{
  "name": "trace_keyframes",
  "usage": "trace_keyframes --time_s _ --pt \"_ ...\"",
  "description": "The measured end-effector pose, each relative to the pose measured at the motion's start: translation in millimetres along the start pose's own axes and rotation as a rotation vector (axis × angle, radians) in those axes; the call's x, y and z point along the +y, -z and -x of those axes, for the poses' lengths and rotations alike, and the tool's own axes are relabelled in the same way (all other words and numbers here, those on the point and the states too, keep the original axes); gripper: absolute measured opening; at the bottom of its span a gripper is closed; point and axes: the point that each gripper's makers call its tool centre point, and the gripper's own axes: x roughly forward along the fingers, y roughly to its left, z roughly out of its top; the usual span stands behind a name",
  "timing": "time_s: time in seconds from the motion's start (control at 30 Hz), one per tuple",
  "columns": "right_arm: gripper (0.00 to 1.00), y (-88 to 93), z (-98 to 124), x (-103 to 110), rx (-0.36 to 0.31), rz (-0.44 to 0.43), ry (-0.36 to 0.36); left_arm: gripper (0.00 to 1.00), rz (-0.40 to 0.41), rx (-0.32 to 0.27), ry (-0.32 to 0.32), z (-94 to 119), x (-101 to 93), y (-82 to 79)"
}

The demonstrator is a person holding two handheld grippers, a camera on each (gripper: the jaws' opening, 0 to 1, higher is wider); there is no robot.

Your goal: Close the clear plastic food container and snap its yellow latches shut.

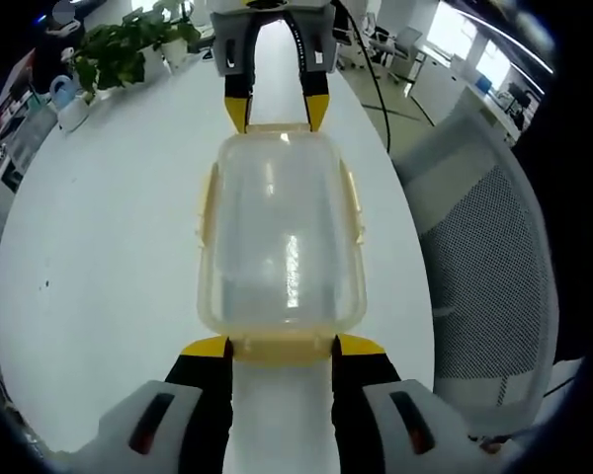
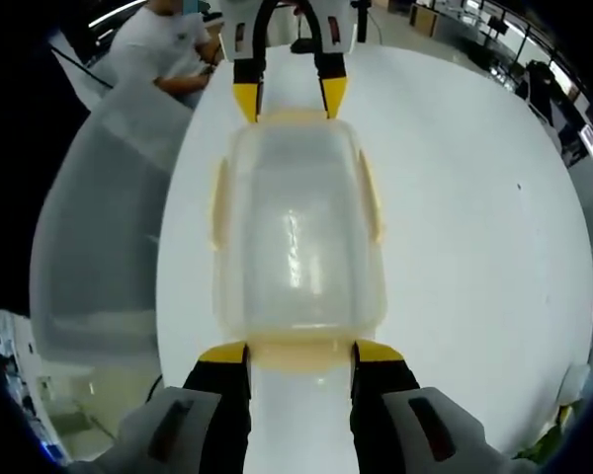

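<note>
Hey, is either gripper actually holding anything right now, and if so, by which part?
Cannot tell. Each gripper, left and right, has its open jaws at an end latch of the closed container, one at each end.

White round table (image 1: 109, 247) with potted plants (image 1: 128, 44) at its far edge; mesh office chair (image 1: 484, 267) beside the table; bright windows (image 1: 455, 30) beyond.

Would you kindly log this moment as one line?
container: lid on, on table | left gripper: open at near end | right gripper: open at opposite end
</note>
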Motion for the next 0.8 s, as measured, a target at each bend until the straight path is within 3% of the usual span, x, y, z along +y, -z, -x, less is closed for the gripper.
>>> trace_keyframes --time_s 0.8 --pt "0.37 31.4 9.8 3.0 0.024 -0.008 0.019 0.38 -0.012 -0.007 -0.016 -13.5 -1.8 -30.3"
